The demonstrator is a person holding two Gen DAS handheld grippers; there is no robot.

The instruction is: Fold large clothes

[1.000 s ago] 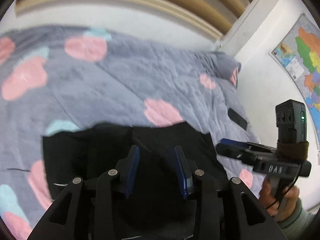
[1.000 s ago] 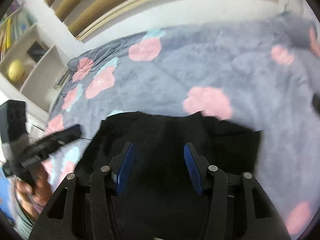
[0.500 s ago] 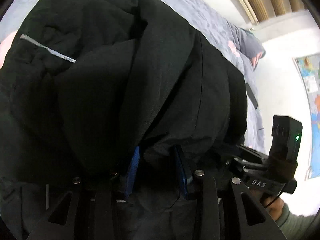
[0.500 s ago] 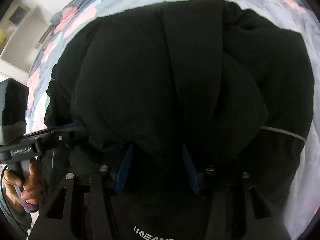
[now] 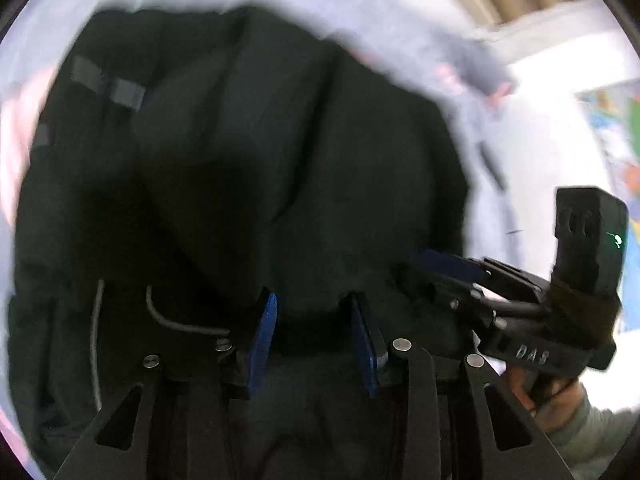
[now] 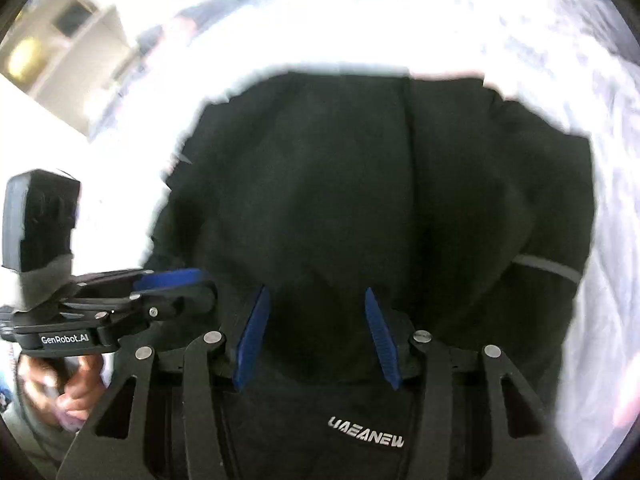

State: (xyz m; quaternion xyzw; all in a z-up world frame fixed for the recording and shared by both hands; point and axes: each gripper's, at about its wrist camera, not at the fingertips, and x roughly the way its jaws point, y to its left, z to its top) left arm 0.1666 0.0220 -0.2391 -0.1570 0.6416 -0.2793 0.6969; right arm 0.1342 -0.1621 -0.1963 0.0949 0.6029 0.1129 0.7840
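- Jacket first: the black jacket (image 5: 280,160) is lying in a bunched, doubled heap on the bed's grey, pink-patched cover (image 6: 440,20). A folded-over flap is hanging down onto the lower layer, where white lettering (image 6: 366,434) is showing.
- The left claw (image 5: 313,298) is grasping the thick edge of that flap. Dark fabric is filling the gap between its blue pads, though its jaws have just been easing slightly wider.
- The right claw (image 6: 316,289) is doing likewise just beside it, clenching the same edge, and its jaws have also just been loosening a little around the cloth.
- Both claws are pointing steeply down at the bed, each gripped by a person's hand (image 5: 556,396).
- To my eye, they are laying one half of the jacket over the other, near the end of that fold.
- Next, I reckon, the edge is needing to settle square on the lower layer before both claws are letting go. Then the bulges are wanting smoothing, or the fold is going to spring back.
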